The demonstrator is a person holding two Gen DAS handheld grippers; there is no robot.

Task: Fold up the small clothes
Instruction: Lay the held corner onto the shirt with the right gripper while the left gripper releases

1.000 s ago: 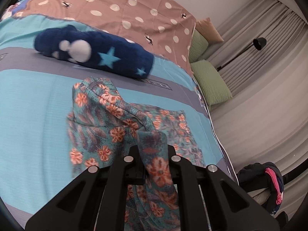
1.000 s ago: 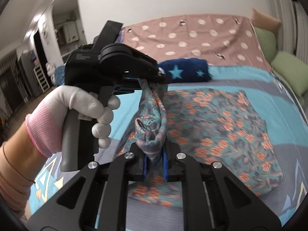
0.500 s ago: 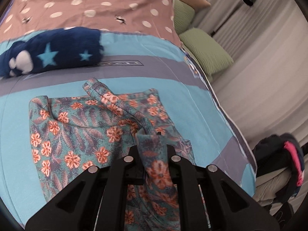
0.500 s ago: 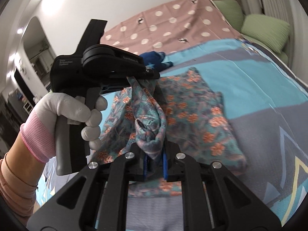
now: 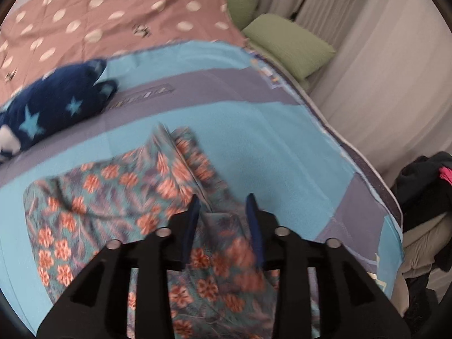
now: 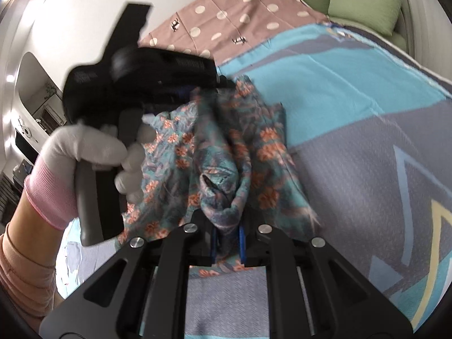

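Observation:
A teal floral garment (image 5: 113, 195) with orange flowers lies partly folded on the bed. My left gripper (image 5: 223, 206) is open just above it, its blue pads apart, with cloth lying below and between them. In the right wrist view the garment (image 6: 265, 152) is bunched, and my right gripper (image 6: 227, 234) is shut on a fold of it. The left gripper's black body (image 6: 147, 73), held by a white-gloved hand (image 6: 84, 147), hovers over the garment's far part.
The bed has a blue and grey sheet (image 5: 268, 141) and a pink dotted cover (image 5: 113, 14). A navy star-patterned plush (image 5: 50, 110) lies at the left. Green pillows (image 5: 285, 42) sit at the head. Dark clothes (image 5: 423, 192) are piled past the bed's right edge.
My left gripper has opened and let go of the garment fold, which has dropped onto the bed. Both grippers swung to the right. The right gripper still holds its fold.

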